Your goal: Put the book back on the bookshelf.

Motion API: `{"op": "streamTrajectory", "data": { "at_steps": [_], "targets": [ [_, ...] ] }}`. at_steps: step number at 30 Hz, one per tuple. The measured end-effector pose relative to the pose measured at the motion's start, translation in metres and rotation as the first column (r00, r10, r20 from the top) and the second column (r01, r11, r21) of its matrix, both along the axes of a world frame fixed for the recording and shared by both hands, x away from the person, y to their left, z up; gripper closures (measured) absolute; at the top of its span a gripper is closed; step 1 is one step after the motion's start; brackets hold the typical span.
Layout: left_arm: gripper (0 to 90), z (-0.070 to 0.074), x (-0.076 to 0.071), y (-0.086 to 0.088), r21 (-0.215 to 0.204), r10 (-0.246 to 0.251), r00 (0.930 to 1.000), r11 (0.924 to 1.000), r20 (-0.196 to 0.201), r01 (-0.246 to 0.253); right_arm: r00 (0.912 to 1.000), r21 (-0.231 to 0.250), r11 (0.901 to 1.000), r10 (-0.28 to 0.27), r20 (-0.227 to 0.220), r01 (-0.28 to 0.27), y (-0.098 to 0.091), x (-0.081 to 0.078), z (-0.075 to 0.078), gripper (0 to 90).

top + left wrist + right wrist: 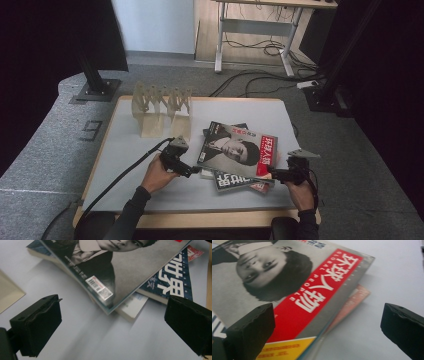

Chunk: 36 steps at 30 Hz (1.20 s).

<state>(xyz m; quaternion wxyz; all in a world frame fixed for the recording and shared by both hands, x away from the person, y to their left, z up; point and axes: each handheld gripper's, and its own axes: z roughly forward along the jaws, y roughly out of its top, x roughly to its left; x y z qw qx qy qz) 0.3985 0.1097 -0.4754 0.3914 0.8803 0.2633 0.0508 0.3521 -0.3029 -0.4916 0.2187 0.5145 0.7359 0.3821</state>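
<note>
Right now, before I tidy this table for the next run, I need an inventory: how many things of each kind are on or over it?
Magazines or books in the pile: at least 4 (lower ones partly hidden)
Pale slatted rack: 1
Hand-held tools: 2, the left tool and the right tool, both open
Total: at least 7

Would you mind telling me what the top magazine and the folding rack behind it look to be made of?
The top magazine looks like glossy coated paper: its cover catches a soft sheen and the edge shows thin stacked pages. The folding rack appears to be pale wood or possibly light plastic, matte, with crossed slats; the picture is too coarse to say which.
</note>
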Motion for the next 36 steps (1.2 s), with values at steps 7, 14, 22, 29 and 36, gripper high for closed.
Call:
{"op": "streamTrajectory", "data": {
  "at_steps": [7,14,22,29,36],
  "targets": [
    [0.0,0.004,0.010,-0.022,0.035,-0.035,0.9992,0.9988,0.018,0.035,0.9986,-0.013,0.9986,0.052,0.001,-0.052,0.016,0.000,-0.005,0.0],
    [0.0,0.004,0.020,-0.041,0.047,-0.047,0.9988,0.9978,0.016,0.046,0.9972,-0.018,0.9972,0.073,-0.017,-0.073,0.025,0.002,-0.012,0.0],
    [0.0,-0.009,0.037,-0.050,0.059,-0.023,0.9997,0.9980,-0.002,0.023,0.9986,0.012,0.9986,0.052,-0.008,-0.052,0.018,0.010,-0.017,0.0],
    [0.0,-0.021,0.047,-0.055,0.066,-0.016,0.9996,0.9976,-0.023,0.017,0.9974,-0.006,0.9973,0.073,-0.005,-0.073,0.025,0.022,-0.023,0.0],
    [0.0,-0.025,0.047,-0.056,0.078,-0.007,0.9996,0.9969,-0.027,0.009,0.9976,-0.014,0.9975,0.069,-0.003,-0.069,0.026,0.026,-0.022,0.0]
  ]
}}
